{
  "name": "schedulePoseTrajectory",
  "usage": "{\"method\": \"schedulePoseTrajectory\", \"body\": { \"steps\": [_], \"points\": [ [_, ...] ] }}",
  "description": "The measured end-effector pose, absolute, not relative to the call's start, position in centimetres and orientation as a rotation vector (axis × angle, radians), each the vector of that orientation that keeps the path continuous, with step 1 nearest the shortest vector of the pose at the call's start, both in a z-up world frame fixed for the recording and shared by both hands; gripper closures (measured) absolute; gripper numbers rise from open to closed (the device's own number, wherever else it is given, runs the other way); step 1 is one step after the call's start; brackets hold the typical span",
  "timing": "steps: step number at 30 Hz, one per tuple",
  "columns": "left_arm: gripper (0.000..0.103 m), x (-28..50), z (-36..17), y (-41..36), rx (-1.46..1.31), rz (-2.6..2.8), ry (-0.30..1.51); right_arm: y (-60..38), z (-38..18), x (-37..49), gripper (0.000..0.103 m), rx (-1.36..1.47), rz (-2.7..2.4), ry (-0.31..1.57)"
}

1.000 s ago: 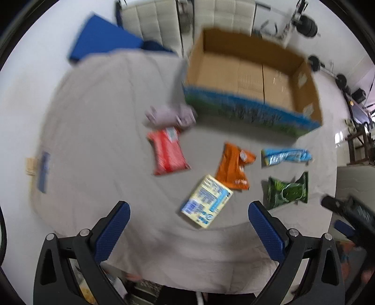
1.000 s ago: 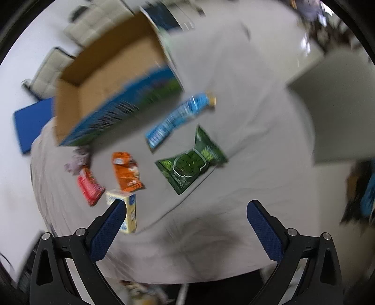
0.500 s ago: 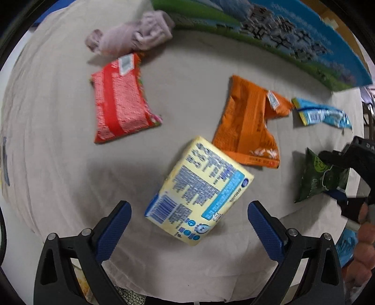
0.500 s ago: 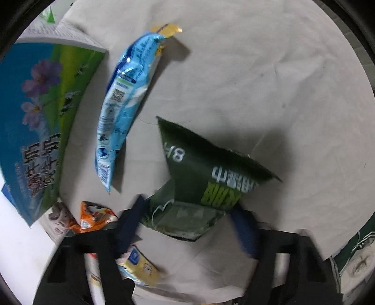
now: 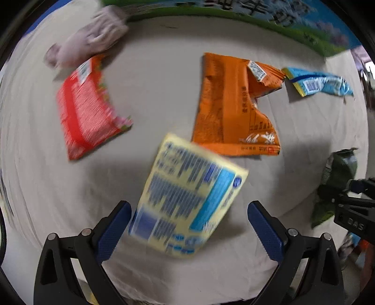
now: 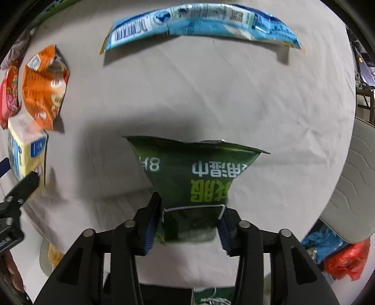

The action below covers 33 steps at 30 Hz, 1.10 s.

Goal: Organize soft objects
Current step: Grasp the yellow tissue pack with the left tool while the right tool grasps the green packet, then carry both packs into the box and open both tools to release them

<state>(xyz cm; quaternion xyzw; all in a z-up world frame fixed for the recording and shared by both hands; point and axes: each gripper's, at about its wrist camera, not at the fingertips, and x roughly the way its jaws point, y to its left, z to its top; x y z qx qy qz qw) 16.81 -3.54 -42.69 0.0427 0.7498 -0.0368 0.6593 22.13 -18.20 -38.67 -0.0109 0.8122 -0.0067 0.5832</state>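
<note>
My right gripper (image 6: 189,223) is shut on the near end of a green snack bag (image 6: 196,173), which lies on the grey cloth; it also shows at the right edge of the left wrist view (image 5: 337,178). My left gripper (image 5: 187,225) is open, its fingers either side of the near end of a yellow tissue pack (image 5: 187,197), not touching it. Beyond lie an orange bag (image 5: 234,105), a red bag (image 5: 86,110), a long blue packet (image 6: 199,25) and a rolled pale pink cloth (image 5: 93,44).
The blue-and-green side of a cardboard box (image 5: 257,21) runs along the far edge of the left wrist view. The cloth-covered table (image 6: 281,98) drops off near both grippers. A white cushioned seat (image 6: 356,187) and coloured bags (image 6: 346,260) lie to the right.
Both grippers came down close to the table. My right gripper closed on the green bag. My left gripper moved closer over the yellow pack, staying open.
</note>
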Motion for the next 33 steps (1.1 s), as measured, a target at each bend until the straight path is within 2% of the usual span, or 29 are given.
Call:
{"method": "schedulePoseTrajectory", "body": {
  "steps": [2, 4, 9, 13, 18, 19, 20, 23, 28, 33],
  "points": [
    [0.021, 17.0, -43.2, -4.0, 0.119, -0.089, 1.696, -18.6, -37.9, 21.5, 0.044, 0.031, -0.03, 1.879],
    [0.029, 16.9, -43.4, -3.6, 0.085, -0.063, 1.699, -19.5, -37.4, 20.7, 0.044, 0.084, -0.05, 1.865],
    [0.031, 15.2, -44.0, -1.0, -0.147, 0.033, 1.756, -20.9, -36.6, 19.3, 0.044, 0.175, -0.081, 1.83],
    [0.03, 13.9, -46.3, -0.5, -0.13, 0.025, 1.754, -21.7, -37.3, 17.8, 0.044, 0.188, -0.101, 1.822],
    [0.034, 13.5, -46.2, -1.5, -0.086, 0.008, 1.706, -21.5, -37.8, 16.6, 0.045, 0.16, -0.116, 1.818],
    [0.035, 13.4, -45.5, -1.6, -0.086, 0.012, 1.697, -21.2, -37.6, 16.3, 0.045, 0.145, -0.126, 1.812],
    [0.035, 13.1, -44.9, -2.1, -0.083, 0.012, 1.688, -21.1, -37.5, 15.9, 0.051, 0.13, -0.133, 1.809],
    [0.035, 15.1, -44.2, -1.9, -0.072, 0.022, 1.665, -20.1, -36.5, 14.9, 0.06, 0.107, -0.139, 1.791],
    [0.035, 13.9, -40.8, -2.7, -0.071, 0.013, 1.604, -19.6, -33.5, 14.1, 0.063, 0.085, -0.1, 1.755],
    [0.035, 12.8, -35.3, -4.6, -0.053, -0.015, 1.504, -19.7, -26.9, 13.6, 0.064, 0.089, -0.034, 1.674]
  ]
}}
